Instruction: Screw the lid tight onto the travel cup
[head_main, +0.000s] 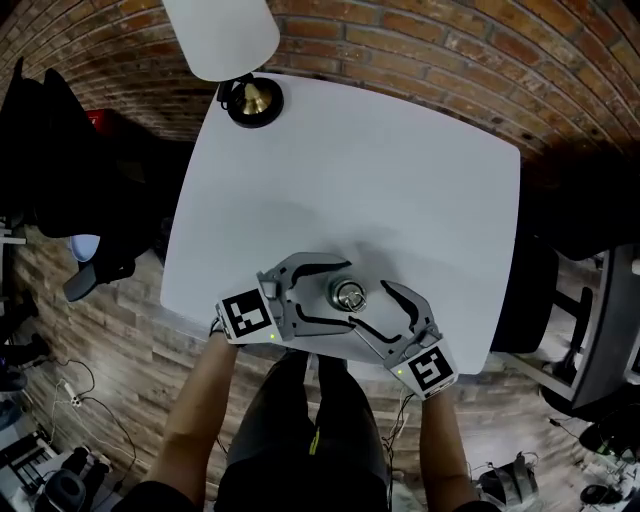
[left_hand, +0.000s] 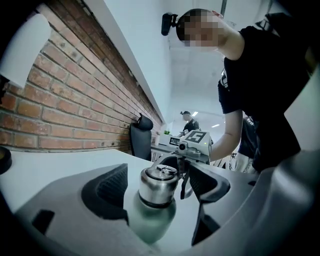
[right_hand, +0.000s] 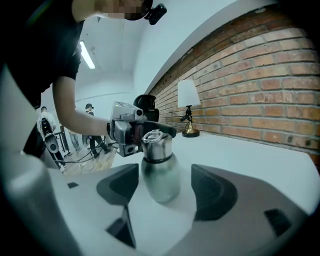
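The travel cup (head_main: 347, 295) stands upright near the front edge of the white table (head_main: 400, 180). It has a pale green body (left_hand: 150, 220) and a steel lid (left_hand: 158, 186) with a small loop handle sitting on top. My left gripper (head_main: 336, 293) reaches in from the left with its jaws open on either side of the cup; the pads (left_hand: 107, 192) do not press on it. My right gripper (head_main: 372, 308) comes in from the right, also open around the cup (right_hand: 159, 170), with a gap at each pad (right_hand: 212, 192).
A lamp with a white shade (head_main: 220, 35) and a brass base (head_main: 253, 100) stands at the table's far left corner. A brick wall (head_main: 450, 60) runs behind the table. Dark office chairs (head_main: 90, 270) stand beside it on the left and right. Cables lie on the wooden floor.
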